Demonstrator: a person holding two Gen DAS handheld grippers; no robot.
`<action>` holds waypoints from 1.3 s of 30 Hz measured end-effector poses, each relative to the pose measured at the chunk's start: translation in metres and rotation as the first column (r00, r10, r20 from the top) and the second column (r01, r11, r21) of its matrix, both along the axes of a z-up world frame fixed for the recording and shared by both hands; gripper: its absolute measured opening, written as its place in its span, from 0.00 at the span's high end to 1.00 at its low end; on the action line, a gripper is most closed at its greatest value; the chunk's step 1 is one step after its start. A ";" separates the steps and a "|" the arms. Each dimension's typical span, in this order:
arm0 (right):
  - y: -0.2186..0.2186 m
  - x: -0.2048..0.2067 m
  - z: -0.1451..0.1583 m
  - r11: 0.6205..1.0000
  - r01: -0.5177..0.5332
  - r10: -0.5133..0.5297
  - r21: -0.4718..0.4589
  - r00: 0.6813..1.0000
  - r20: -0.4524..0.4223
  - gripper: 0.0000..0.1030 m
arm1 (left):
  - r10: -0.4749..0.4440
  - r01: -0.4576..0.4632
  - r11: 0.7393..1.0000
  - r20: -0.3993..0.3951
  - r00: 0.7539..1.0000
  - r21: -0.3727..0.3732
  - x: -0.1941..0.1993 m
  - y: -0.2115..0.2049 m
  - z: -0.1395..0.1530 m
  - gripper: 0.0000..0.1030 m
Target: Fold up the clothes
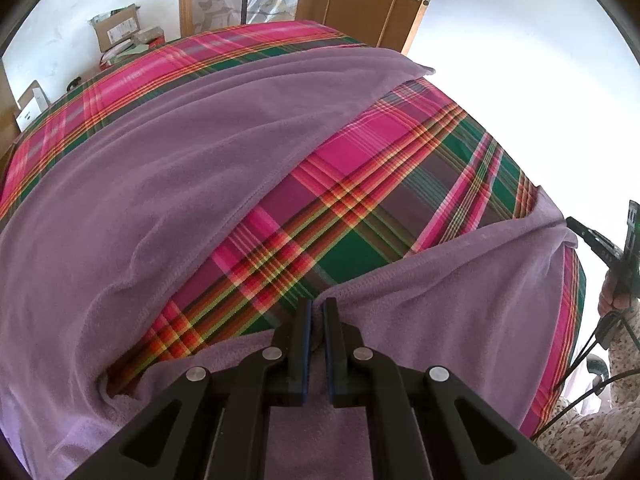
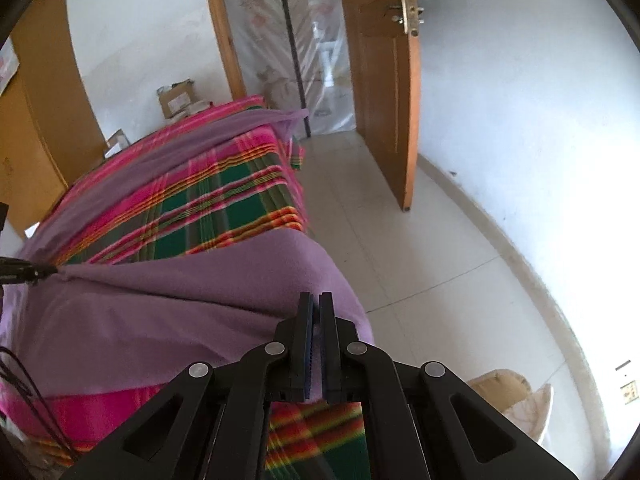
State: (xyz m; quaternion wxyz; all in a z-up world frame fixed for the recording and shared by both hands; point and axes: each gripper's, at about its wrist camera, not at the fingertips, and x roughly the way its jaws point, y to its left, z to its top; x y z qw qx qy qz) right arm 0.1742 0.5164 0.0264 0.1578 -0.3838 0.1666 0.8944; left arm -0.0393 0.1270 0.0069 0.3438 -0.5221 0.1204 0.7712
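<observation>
A large purple fleece cloth (image 1: pixel 160 184) lies across a bed with a pink, green and orange plaid cover (image 1: pixel 360 184). My left gripper (image 1: pixel 319 306) is shut on the cloth's near hem, which bunches between the blue pads. The right gripper (image 1: pixel 592 240) shows at the far right edge of the left wrist view, at the cloth's corner. In the right wrist view my right gripper (image 2: pixel 319 300) is shut on the purple cloth (image 2: pixel 180 292) at the bed's near corner. The left gripper (image 2: pixel 24 272) pinches the same edge at the far left, pulling it taut.
The plaid bed (image 2: pixel 224 200) drops off to a tiled floor (image 2: pixel 420 248) on the right. An open wooden door (image 2: pixel 384 80) stands beyond. Cardboard boxes (image 1: pixel 120 28) sit by the far wall. A wooden cabinet (image 2: pixel 44 120) is left of the bed. A person's patterned sleeve (image 1: pixel 592 432) shows at lower right.
</observation>
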 end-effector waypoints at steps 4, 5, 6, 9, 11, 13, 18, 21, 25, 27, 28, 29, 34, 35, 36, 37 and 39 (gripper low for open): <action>0.006 0.008 -0.003 1.000 0.012 -0.012 0.000 1.000 0.009 0.96 | -0.001 0.001 1.000 0.003 1.000 0.001 0.000 0.001 0.000 0.94; 0.007 0.011 -0.003 1.000 0.015 -0.015 0.000 1.000 0.012 0.95 | 0.000 0.000 1.000 0.001 1.000 0.000 0.000 0.002 -0.001 0.94; 0.010 0.006 -0.004 1.000 0.008 -0.008 -0.019 1.000 0.013 0.94 | 0.000 0.000 1.000 -0.001 1.000 -0.001 0.001 0.002 -0.001 0.94; 0.016 -0.012 -0.008 0.996 -0.020 0.022 -0.089 1.000 0.013 0.92 | 0.004 -0.004 1.000 -0.002 1.000 -0.001 0.001 0.003 -0.001 0.94; 0.021 -0.023 -0.011 0.990 -0.039 0.041 -0.135 0.999 0.012 0.82 | 0.006 -0.006 1.000 0.000 1.000 -0.001 0.001 0.003 -0.001 0.94; 0.026 -0.035 -0.013 0.982 -0.057 0.060 -0.181 0.998 0.011 0.75 | 0.005 -0.005 1.000 0.002 1.000 -0.001 0.000 0.003 -0.001 0.94; 0.037 -0.064 -0.019 0.950 -0.102 0.108 -0.294 0.994 0.003 0.74 | 0.003 -0.003 1.000 0.007 1.000 -0.002 0.000 0.003 -0.001 0.94; 0.036 -0.066 -0.019 0.944 -0.109 0.116 -0.312 0.993 0.003 0.74 | 0.003 -0.003 1.000 0.011 1.000 -0.001 -0.001 0.002 -0.001 0.94; 0.031 -0.065 -0.016 0.944 -0.117 0.128 -0.307 0.992 0.013 0.81 | 0.007 -0.007 1.000 0.012 1.000 0.002 -0.004 0.004 -0.002 0.94; 0.023 -0.065 -0.013 0.958 -0.122 0.133 -0.260 0.991 0.026 0.81 | 0.008 -0.008 1.000 0.012 1.000 0.003 -0.004 0.004 -0.002 0.94; 0.020 -0.065 -0.011 0.966 -0.123 0.134 -0.228 0.991 0.031 0.83 | 0.009 -0.009 1.000 0.012 1.000 0.002 -0.005 0.004 -0.002 0.94; 0.016 -0.065 -0.009 0.973 -0.125 0.134 -0.196 0.990 0.037 0.85 | 0.010 -0.010 1.000 0.012 1.000 0.002 -0.005 0.004 -0.002 0.94; 0.004 -0.064 0.000 0.990 -0.129 0.130 -0.064 0.991 0.027 0.95 | 0.017 -0.017 1.000 0.009 1.000 0.000 -0.006 0.004 -0.002 0.94; 0.005 -0.061 0.004 0.992 -0.119 0.119 -0.044 0.993 -0.001 0.95 | 0.020 -0.020 1.000 0.009 1.000 0.002 -0.006 0.004 -0.002 0.94; 0.007 -0.059 0.009 0.994 -0.104 0.103 -0.030 0.994 -0.034 0.95 | 0.023 -0.023 1.000 0.009 1.000 0.005 -0.006 0.004 -0.002 0.94; 0.009 -0.056 0.015 0.996 -0.088 0.086 -0.018 0.994 -0.068 0.95 | 0.026 -0.026 1.000 0.008 1.000 0.007 -0.006 0.005 -0.002 0.94; 0.008 -0.059 0.025 0.997 -0.074 0.077 0.032 0.990 -0.117 0.95 | 0.031 -0.031 0.999 0.008 0.999 0.011 -0.007 0.005 -0.002 0.94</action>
